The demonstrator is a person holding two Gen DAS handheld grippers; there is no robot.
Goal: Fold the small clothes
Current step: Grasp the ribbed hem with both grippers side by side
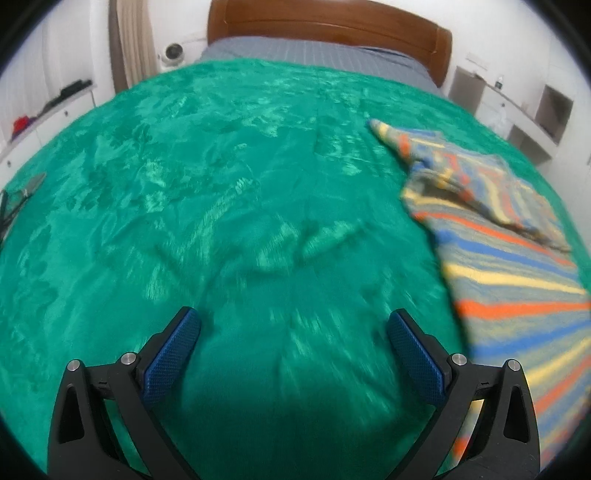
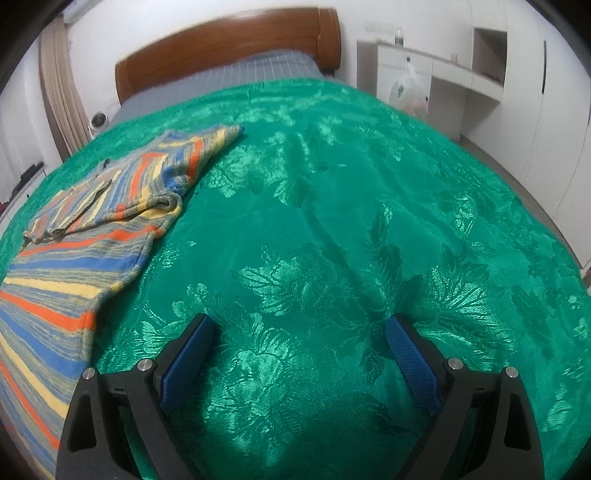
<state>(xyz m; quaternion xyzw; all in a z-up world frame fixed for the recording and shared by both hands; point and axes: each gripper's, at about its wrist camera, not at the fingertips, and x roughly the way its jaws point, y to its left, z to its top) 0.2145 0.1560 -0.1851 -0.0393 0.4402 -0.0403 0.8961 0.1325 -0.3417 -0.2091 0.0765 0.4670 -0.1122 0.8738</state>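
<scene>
A small knitted sweater (image 1: 509, 266) with grey, blue, orange and yellow stripes lies on the green blanket (image 1: 240, 184). In the left wrist view it fills the right side, with one sleeve folded over its body. The right wrist view has the same sweater (image 2: 74, 258) at the left, and its far sleeve (image 2: 207, 144) points toward the headboard. My left gripper (image 1: 293, 325) is open above bare blanket, left of the sweater. Over the patterned green blanket (image 2: 332, 240) my right gripper (image 2: 299, 330) also stands open, to the right of the sweater. Neither holds anything.
The blanket covers a bed with a brown wooden headboard (image 1: 332, 26) and a grey sheet (image 1: 314, 55) at the far end. White cabinets (image 2: 498, 74) stand along the right wall, and a plastic bag (image 2: 404, 88) hangs there. A curtain (image 1: 133, 40) and a small round device (image 1: 171, 51) are far left.
</scene>
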